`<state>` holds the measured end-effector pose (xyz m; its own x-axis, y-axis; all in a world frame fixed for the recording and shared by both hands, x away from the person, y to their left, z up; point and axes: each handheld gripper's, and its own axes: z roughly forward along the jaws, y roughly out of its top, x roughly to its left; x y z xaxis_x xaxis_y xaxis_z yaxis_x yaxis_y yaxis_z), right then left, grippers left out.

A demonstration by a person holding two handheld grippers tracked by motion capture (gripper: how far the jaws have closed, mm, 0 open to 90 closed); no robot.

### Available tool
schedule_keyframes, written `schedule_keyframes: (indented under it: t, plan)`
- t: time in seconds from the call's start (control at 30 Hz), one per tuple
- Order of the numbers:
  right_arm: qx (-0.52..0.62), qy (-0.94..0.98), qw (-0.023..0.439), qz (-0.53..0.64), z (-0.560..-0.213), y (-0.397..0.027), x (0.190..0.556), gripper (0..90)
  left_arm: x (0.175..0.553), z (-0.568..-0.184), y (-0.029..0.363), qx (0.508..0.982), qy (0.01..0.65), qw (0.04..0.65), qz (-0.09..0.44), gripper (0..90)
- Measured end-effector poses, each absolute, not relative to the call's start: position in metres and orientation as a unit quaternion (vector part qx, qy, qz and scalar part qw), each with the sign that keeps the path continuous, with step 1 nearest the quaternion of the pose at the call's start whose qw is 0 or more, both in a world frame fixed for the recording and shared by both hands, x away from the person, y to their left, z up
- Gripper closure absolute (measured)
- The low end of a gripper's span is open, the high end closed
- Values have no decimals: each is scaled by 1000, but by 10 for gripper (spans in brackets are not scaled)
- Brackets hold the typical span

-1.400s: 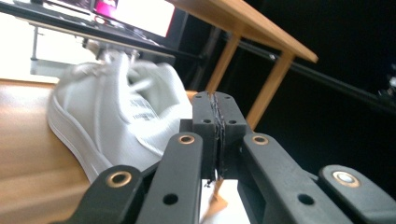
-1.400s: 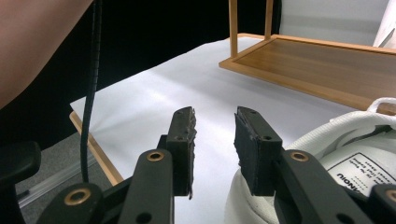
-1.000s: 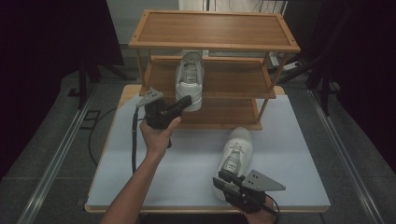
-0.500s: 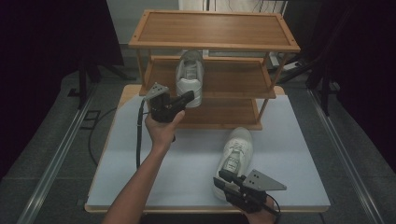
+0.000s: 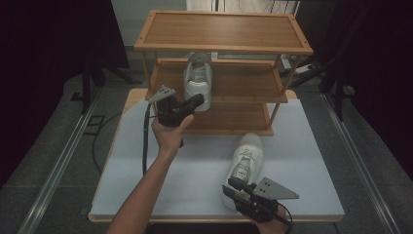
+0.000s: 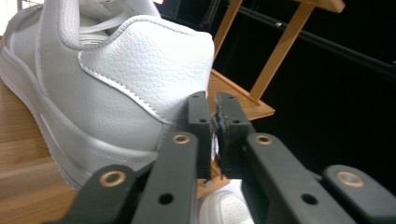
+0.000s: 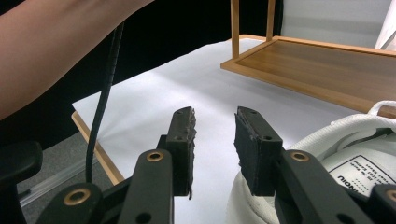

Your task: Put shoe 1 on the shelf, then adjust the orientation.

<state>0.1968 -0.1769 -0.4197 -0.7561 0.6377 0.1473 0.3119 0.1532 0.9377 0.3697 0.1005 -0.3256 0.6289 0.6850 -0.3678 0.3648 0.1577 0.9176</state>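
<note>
Two white sneakers were in play. One sneaker on the shelf stood on the middle tier of a three-tier wooden rack, toe pointing away from the person and heel at the front edge. The left gripper sat just at that heel; in the left gripper view its two black jaws had just been opening from a closed position and showed only a narrow gap, their tips against or just beside the shoe's heel, with nothing seen between the pads. Whether the tips actually touched the leather could not be told.

The second sneaker on the table lay on the white tabletop in front of the rack's bottom tier, toe towards the rack and heel towards the person. The right gripper rested at the near edge of the table just beside that heel; in the right gripper view its jaws stood apart with bare table between them, and the shoe's collar and tongue label lay beside the right-hand jaw, ungripped.

One bare forearm reached in from the bottom of the high view to the left gripper, a black cable trailing from it. Each gripper carried one grey three-cornered plate
</note>
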Motion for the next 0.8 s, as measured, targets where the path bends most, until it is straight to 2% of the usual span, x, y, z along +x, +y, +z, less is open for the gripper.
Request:
schedule_keyframes:
  t: [0.03, 0.13, 0.17, 0.2, 0.23, 0.37, 0.6, 0.8]
  plan:
    - [319, 745, 144, 568, -420, -177, 197, 666, 367, -326, 102, 639, 410, 640, 121, 797]
    - [320, 744, 144, 568, -419, -178, 197, 666, 360, -329, 110, 640, 414, 638, 111, 678]
    - [320, 744, 145, 568, -419, -179, 197, 667, 356, -332, 113, 639, 418, 637, 105, 600]
    - [320, 744, 145, 568, -419, -179, 197, 667, 353, -335, 117, 640, 420, 635, 103, 600]
    - [322, 743, 146, 568, -419, -178, 197, 667, 346, -340, 122, 641, 424, 631, 104, 546]
    - [320, 746, 148, 566, -418, -175, 195, 668, 330, -351, 135, 646, 428, 623, 103, 458]
    - [321, 751, 147, 558, -419, -171, 194, 692, 311, -372, 148, 659, 433, 609, 88, 407]
    - [328, 763, 144, 539, -425, -165, 195, 786, 294, -408, 161, 656, 455, 600, 62, 396]
